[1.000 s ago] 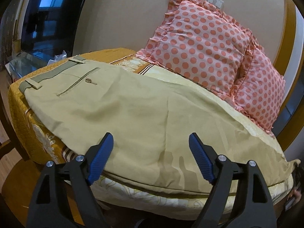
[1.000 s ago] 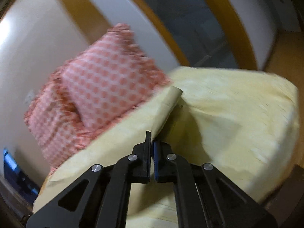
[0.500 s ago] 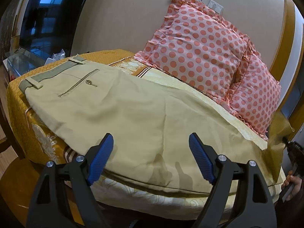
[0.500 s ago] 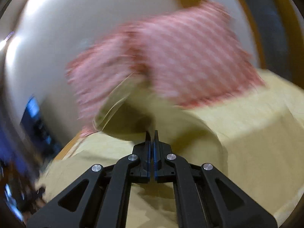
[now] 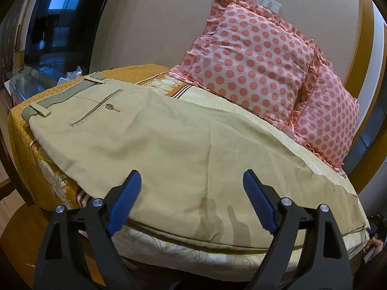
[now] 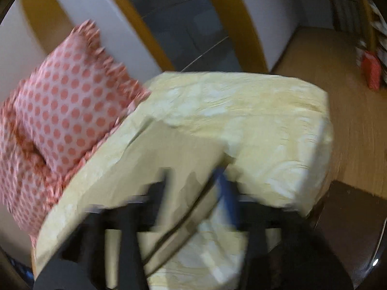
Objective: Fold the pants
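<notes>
Khaki pants [image 5: 154, 142] lie flat along the bed, waistband with belt loops at the far left, back pocket button up, legs running to the right. My left gripper [image 5: 192, 203] is open and empty, hovering over the near edge of the pants at mid-leg. In the right wrist view the picture is blurred: my right gripper [image 6: 193, 193] has its blue-padded fingers [image 6: 226, 193] apart, with the pants leg end [image 6: 179, 154] lying between and over them on the pale yellow bedspread [image 6: 266, 120].
Two pink polka-dot pillows [image 5: 256, 60] lean on the wall behind the pants. The bed's orange cover [image 5: 26, 130] drops off at the left, its foot corner [image 6: 321, 101] at the right. A dark TV screen [image 5: 55, 24] stands far left. Wooden floor [image 6: 350, 96] surrounds the bed.
My right gripper went from shut on the lifted leg end to open, and the leg end now lies flat on the bed. My left gripper has stayed open, shifting slightly.
</notes>
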`<state>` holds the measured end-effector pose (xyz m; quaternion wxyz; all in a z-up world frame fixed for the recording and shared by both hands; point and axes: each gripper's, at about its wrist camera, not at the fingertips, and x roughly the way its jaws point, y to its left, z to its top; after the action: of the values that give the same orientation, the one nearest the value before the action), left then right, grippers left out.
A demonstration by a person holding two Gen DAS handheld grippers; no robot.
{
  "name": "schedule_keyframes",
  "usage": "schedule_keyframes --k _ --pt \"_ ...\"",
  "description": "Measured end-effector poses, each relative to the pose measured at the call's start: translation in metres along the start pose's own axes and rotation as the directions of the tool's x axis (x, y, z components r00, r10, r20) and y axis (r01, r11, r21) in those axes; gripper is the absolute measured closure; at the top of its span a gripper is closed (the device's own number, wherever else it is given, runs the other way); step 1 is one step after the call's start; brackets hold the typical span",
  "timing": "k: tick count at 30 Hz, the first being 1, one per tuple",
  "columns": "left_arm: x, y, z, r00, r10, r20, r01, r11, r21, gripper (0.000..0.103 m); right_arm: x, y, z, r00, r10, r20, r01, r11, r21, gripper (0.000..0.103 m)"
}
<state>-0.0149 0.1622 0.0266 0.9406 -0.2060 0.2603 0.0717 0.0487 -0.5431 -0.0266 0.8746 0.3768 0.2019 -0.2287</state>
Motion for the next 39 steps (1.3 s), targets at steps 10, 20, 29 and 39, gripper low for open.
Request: schedule_keyframes --k 10,20,29,39 --pt "0.001 0.001 -0.001 1.000 0.006 -0.004 -0.006 1.000 0.007 0.018 0.009 -0.002 -0.017 0.985 0.168 -0.030 -0.168 0.986 -0.006 0.074" --pt "0.002 0.003 -0.002 1.000 -0.003 -0.004 0.003 1.000 0.004 0.017 0.000 0.034 -0.003 0.922 0.384 0.053 -0.379 0.922 -0.082 0.096" --pt "-0.024 0.009 0.010 0.995 -0.023 0.092 0.025 0.999 -0.029 0.017 -0.060 0.240 -0.080 0.635 0.728 -0.259 -0.758 0.523 -0.390 0.096" --pt "-0.046 0.060 0.017 0.977 0.169 0.133 -0.155 0.982 -0.112 0.017 -0.102 0.309 -0.308 0.521 0.360 -0.774 -0.829 -0.005 -0.560 0.061"
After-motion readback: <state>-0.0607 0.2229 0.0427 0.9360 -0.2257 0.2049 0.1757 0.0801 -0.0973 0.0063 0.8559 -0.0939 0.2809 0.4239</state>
